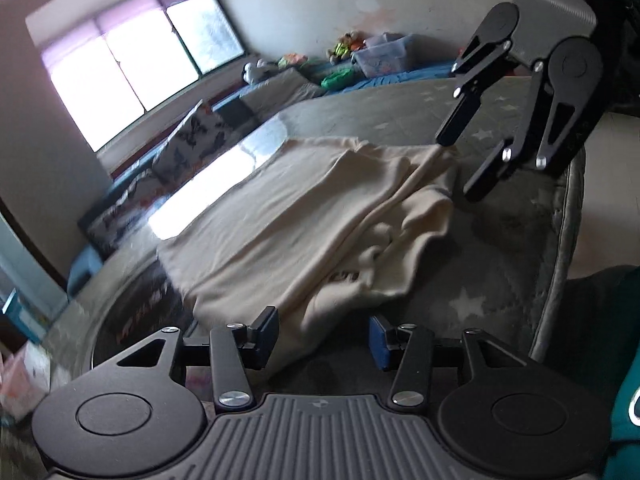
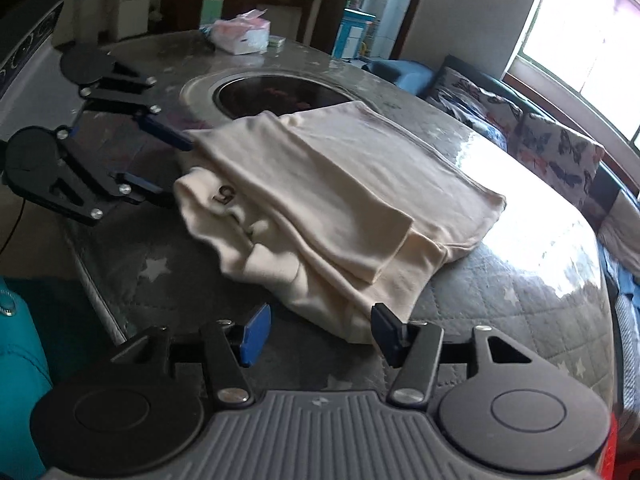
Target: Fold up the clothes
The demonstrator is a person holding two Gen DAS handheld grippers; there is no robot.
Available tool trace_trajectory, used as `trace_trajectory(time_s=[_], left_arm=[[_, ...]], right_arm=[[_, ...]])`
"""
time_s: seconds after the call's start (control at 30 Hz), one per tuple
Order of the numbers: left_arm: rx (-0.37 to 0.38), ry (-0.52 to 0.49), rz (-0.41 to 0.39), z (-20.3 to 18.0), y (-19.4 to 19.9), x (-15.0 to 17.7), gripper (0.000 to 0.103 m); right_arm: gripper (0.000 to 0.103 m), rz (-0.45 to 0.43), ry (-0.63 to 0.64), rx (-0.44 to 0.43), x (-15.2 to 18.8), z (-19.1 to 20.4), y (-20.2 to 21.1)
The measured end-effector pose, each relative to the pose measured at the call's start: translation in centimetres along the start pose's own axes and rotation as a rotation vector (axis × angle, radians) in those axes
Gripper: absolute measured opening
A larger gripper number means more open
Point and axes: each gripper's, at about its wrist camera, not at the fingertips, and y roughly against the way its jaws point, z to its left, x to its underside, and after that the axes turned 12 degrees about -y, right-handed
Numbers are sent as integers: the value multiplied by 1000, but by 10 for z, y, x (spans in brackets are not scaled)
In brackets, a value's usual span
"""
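Now both tools agape beside garment (image 2: pixel 320 200)

Soft matt cream cloth garment (image 2: pixel 328 184)

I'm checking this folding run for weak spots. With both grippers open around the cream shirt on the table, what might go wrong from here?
1. The cream shirt is bunched on its near side; the left gripper, open at that edge, may pinch only one layer and undo the fold.
2. The right gripper, open over the hem, might grab the quilted table cover too.
3. The glossy table cover may let the shirt slide when it is pulled.
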Motion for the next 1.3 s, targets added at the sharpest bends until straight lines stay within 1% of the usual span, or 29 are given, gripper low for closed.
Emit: trace_trajectory(time_s=[0.07, 0.13, 0.17, 0.2, 0.23, 0.3, 0.4, 0.43, 0.57, 0.63, 0.7, 0.77, 0.8, 0.83, 0.87, 0.9, 0.97, 1.27, 1.3], left_arm=[[-8, -3, -15, 0, -4, -2, 49], [-9, 3, -28, 3, -6, -2, 35], [-6, 11, -33, 5, -7, -2, 25], [-4, 26, -40, 9, -8, -3, 19], [-5, 40, -48, 13, -9, -4, 16], [-5, 78, -62, 23, -10, -6, 12], [-1, 155, -74, 43, -14, -10, 10], [-2, 172, -76, 47, -16, -11, 10], [4, 220, -81, 64, -23, -15, 10], [7, 227, -71, 65, -24, -14, 11], [8, 230, -58, 66, -25, -11, 16], [-1, 223, -52, 65, -22, -7, 19], [-2, 221, -49, 64, -20, -4, 24], [-4, 216, -44, 63, -18, -1, 29], [-7, 207, -42, 61, -16, 1, 40], [-10, 198, -40, 59, -14, 4, 48], [-4, 179, -38, 54, -12, 9, 48], [-30, 91, -2, 42, -19, 17, 49], [-37, 90, 1, 43, -21, 18, 46]], right_arm=[[59, 1, 12, -5, 1, 3, -4], [59, -5, 26, -7, 1, 5, -6], [60, -11, 41, -8, 1, 7, -8], [64, -18, 52, -8, 0, 9, -9], [66, -25, 60, -9, 0, 10, -9], [67, -41, 77, -12, -2, 11, -11], [67, -64, 92, -12, -8, 12, -15], [67, -73, 92, -12, -10, 12, -17], [60, -109, 74, -15, -23, 7, -29], [50, -104, 45, -27, -29, 3, -37], [31, -83, 1, -49, -36, -4, -44], [23, -60, -68, -87, -43, -15, -49], [21, -55, -98, -102, -46, -20, -50], [20, -55, -116, -109, -49, -24, -49], [18, -58, -127, -111, -51, -26, -49], [16, -61, -137, -113, -52, -28, -49], [16, -66, -156, -116, -55, -31, -48], [13, -104, -229, -117, -62, -37, -42], [12, -108, -232, -116, -62, -37, -42]])
